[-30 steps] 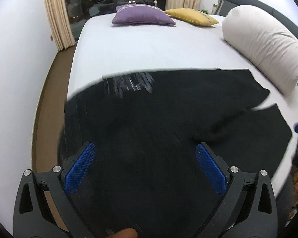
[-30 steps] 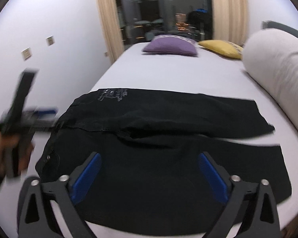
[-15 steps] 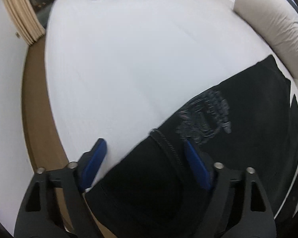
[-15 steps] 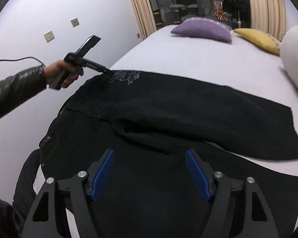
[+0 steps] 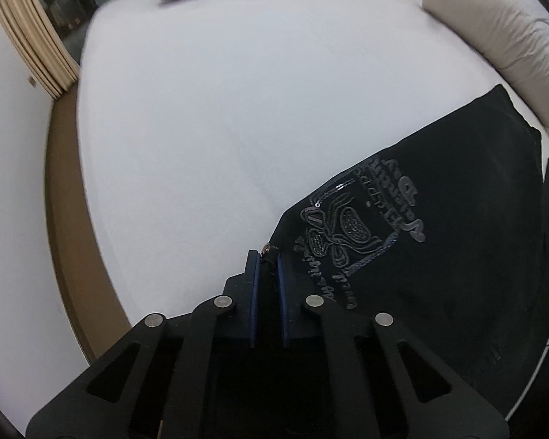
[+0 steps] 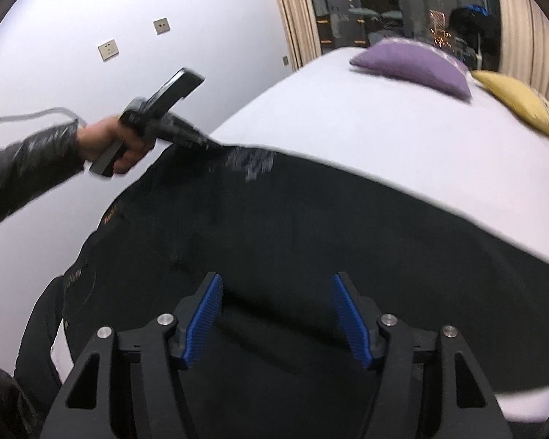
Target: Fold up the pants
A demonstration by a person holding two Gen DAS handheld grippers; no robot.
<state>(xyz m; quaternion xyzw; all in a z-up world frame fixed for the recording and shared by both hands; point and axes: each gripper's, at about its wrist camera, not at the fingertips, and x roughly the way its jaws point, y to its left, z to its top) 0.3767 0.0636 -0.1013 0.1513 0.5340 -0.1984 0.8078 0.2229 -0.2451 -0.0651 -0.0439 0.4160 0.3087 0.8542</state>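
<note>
Black pants (image 5: pixel 439 256) with a grey printed logo (image 5: pixel 351 230) lie spread on the white bed (image 5: pixel 219 128). My left gripper (image 5: pixel 266 258) is shut on the far waistband corner of the pants. In the right wrist view the left gripper (image 6: pixel 164 117) shows in the person's hand at that corner, with the pants (image 6: pixel 311 226) spread across the bed. My right gripper (image 6: pixel 276 285) is open and empty, just above the pants near their middle.
A purple cushion (image 6: pixel 413 62) and a yellow cushion (image 6: pixel 519 106) lie at the far end of the bed. A long white bolster (image 5: pixel 501 36) runs along the right side. A white wall (image 6: pixel 109 36) and brown floor (image 5: pixel 62 201) are left of the bed.
My left gripper has swung to the far waistband corner and shut on it. My right gripper has moved lower and closer over the pants and stayed open.
</note>
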